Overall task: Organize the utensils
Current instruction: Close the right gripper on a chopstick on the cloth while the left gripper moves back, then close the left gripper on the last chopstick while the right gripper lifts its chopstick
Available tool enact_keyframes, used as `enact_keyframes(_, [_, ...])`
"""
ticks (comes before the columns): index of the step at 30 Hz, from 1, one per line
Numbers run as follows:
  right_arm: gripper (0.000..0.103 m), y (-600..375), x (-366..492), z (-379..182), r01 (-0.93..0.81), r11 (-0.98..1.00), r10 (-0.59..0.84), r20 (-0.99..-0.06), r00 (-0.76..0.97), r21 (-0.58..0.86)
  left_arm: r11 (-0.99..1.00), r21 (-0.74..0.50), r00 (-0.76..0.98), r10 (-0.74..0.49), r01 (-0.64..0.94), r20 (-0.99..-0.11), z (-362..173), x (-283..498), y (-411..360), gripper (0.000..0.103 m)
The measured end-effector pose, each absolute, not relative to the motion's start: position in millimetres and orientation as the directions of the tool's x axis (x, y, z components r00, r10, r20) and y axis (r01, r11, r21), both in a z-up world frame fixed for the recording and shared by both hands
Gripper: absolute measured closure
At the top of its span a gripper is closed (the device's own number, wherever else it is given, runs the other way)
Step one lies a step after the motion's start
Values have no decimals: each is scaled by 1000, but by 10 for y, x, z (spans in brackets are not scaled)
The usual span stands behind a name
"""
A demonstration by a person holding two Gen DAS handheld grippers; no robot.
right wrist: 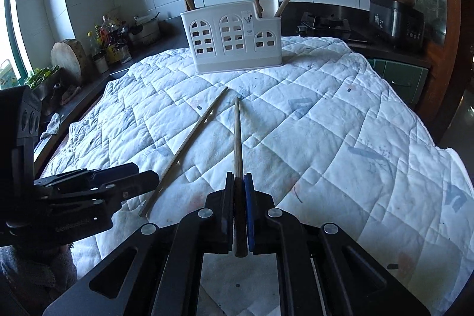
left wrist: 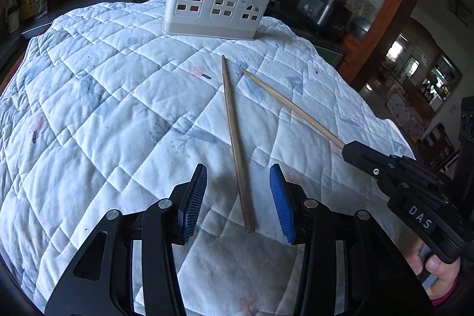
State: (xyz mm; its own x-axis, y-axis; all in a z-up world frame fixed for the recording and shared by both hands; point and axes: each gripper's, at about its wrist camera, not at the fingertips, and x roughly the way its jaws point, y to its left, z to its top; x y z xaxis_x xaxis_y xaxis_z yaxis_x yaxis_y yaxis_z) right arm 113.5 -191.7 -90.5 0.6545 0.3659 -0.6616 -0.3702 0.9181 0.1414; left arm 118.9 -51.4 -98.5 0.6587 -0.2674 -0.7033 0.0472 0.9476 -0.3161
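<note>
The right claw (right wrist: pixel 239 182) is clamped on one chopstick (right wrist: pixel 238 135); the left claw (left wrist: pixel 238 182), half open, straddles another chopstick (left wrist: pixel 235 138) lower centre, which could roll off the pads on the soft quilt (left wrist: pixel 103 108).

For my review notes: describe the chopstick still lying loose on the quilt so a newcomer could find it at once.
Start at the white utensil holder at the far end of the quilt. In front of it are two wooden chopsticks. The loose chopstick lies flat between the open blue pads of the left claw, untouched, while its neighbour, the held chopstick, is pinched at one end by the shut right claw.
</note>
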Motion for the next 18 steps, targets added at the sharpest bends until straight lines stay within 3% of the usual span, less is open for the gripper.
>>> enact_keyframes(2, [96, -1954, 1142, -882, -370, 917, 370, -654, 659, 146, 950, -309, 658, -263, 48, -706, -991, 1208, -547, 62])
enact_keyframes(3, [96, -1969, 1138, -875, -370, 917, 372, -652, 661, 148, 949, -310, 652, -270, 57, -708, -995, 1221, -568, 72])
enact_keyframes(4, [96, -1982, 1142, -868, -370, 917, 372, -650, 663, 149, 950, -306, 649, -269, 59, -712, -1000, 1238, -588, 75])
enact_keyframes(9, [96, -2036, 1159, -855, -365, 918, 376, -643, 667, 158, 952, -301, 633, -265, 52, -727, -1049, 1309, -633, 78])
enact_keyframes(18, [96, -2073, 1141, -802, -368, 916, 382, -632, 674, 161, 960, -279, 612, -232, 20, -756, -1103, 1376, -628, 96])
